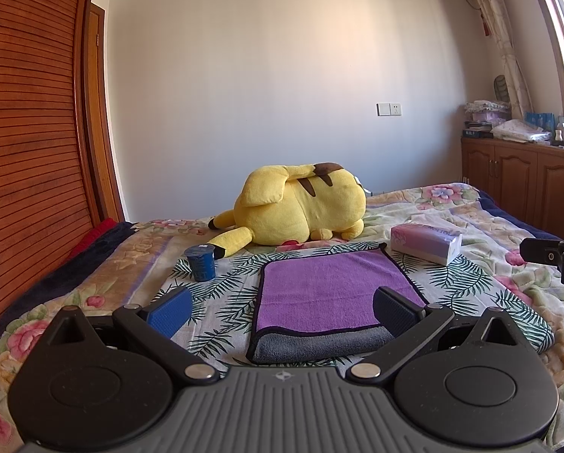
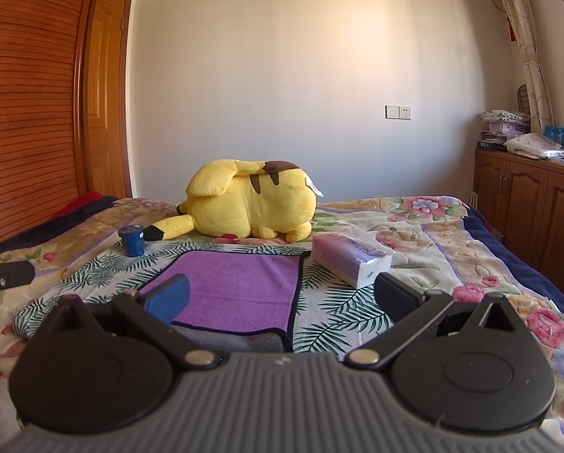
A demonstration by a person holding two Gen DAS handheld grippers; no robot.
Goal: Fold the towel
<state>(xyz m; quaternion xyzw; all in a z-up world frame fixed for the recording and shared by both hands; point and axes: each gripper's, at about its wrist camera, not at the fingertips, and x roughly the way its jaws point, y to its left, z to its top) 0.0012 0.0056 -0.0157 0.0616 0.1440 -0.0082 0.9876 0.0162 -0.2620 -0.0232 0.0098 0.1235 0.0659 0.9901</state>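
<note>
Two grippers sit low in their own frames, each spread wide with nothing between its fingers: the left gripper (image 1: 282, 313) fills the bottom of the left wrist view, the right gripper (image 2: 282, 302) the bottom of the right wrist view. Each has one blue pad and one dark pad on black linkage arms above a ribbed grey body, whose lower part is cut off by the frame edge. The towel (image 1: 331, 298) lies folded at centre frame in the left view and lower centre (image 2: 240, 287) in the right view; it is a soft purple rectangle with dark piping, and a grey underlayer sticks out along its near edge. In the right view the blue pad and linkage hide the towel's near left corner, and in the left view the dark pad covers its near right corner. It rests on a leaf-print cloth (image 1: 225, 290) spread over a floral bedspread (image 1: 470, 219). A small blue cup (image 1: 201, 266) with a foil-like lid stands left of the towel; its label is too blurred to read. A tissue pack (image 1: 425, 243), soft and boxy in pink-purple wrap, lies to the right. Beyond them a yellow plush toy (image 1: 301, 204) lies on its side, face hidden. A dark piece of the other gripper pokes in at each view's edge, mostly cut off.
</note>
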